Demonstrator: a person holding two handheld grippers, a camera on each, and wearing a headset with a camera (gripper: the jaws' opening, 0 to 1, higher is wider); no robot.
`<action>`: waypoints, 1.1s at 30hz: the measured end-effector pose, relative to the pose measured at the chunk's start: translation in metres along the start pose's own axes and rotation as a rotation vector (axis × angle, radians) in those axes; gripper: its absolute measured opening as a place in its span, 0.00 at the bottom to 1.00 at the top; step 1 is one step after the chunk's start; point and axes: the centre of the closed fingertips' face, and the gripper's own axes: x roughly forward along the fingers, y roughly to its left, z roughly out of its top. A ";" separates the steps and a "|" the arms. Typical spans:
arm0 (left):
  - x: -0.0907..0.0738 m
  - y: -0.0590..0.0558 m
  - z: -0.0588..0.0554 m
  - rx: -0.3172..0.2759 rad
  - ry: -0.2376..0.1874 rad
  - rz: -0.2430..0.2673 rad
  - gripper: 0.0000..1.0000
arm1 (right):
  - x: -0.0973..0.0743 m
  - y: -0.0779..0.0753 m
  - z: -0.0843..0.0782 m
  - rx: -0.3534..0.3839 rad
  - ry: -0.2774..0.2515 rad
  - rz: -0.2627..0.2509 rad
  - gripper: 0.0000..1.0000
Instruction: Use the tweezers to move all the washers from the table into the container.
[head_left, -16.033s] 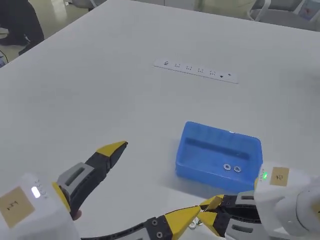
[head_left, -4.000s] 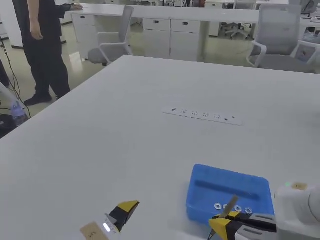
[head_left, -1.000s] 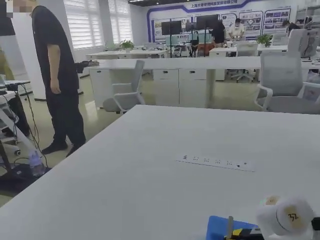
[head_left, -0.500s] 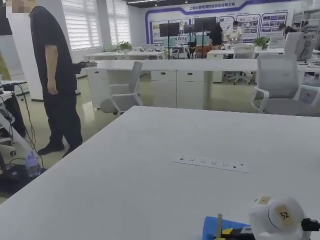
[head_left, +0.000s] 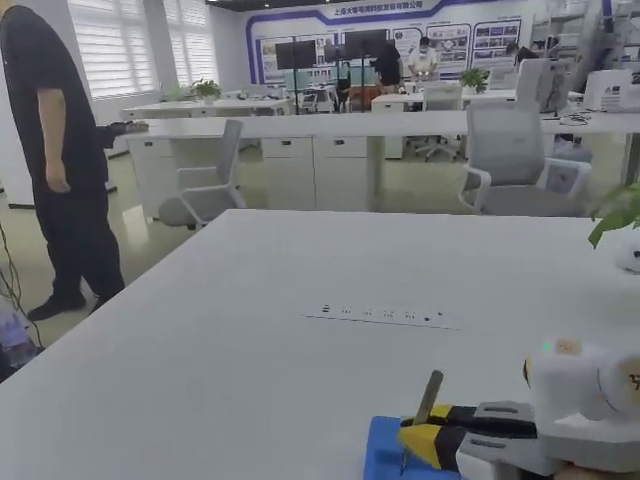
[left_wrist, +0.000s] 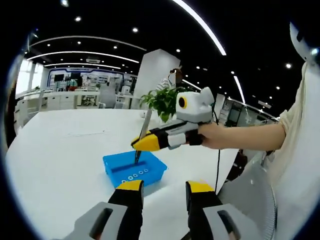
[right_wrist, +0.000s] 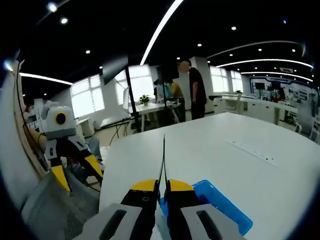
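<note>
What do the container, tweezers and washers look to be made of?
The container is likely plastic: uniform bright blue with a dull sheen and thin raised walls. The tweezers are probably metal: thin grey blades tapering to a fine point. The washers seem to be metal: small pale rings with a slight shine, but too small to be sure.

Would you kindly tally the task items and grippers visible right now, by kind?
Yellow-tipped grippers: 2 (left gripper, right gripper)
Thin metal tweezers: 1
Blue plastic container: 1
Small metal washers in it: about 5, too tiny to be sure
Total: about 9
</note>
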 end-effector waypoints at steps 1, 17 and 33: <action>0.000 0.000 0.006 -0.014 -0.012 -0.013 0.28 | -0.003 0.006 -0.003 -0.003 0.011 0.018 0.03; 0.030 -0.034 0.019 0.230 0.183 -0.234 0.11 | -0.027 0.101 -0.049 -0.110 0.228 0.367 0.03; 0.041 -0.027 -0.049 0.522 0.536 -0.349 0.00 | -0.031 0.077 -0.110 -0.280 0.498 0.247 0.03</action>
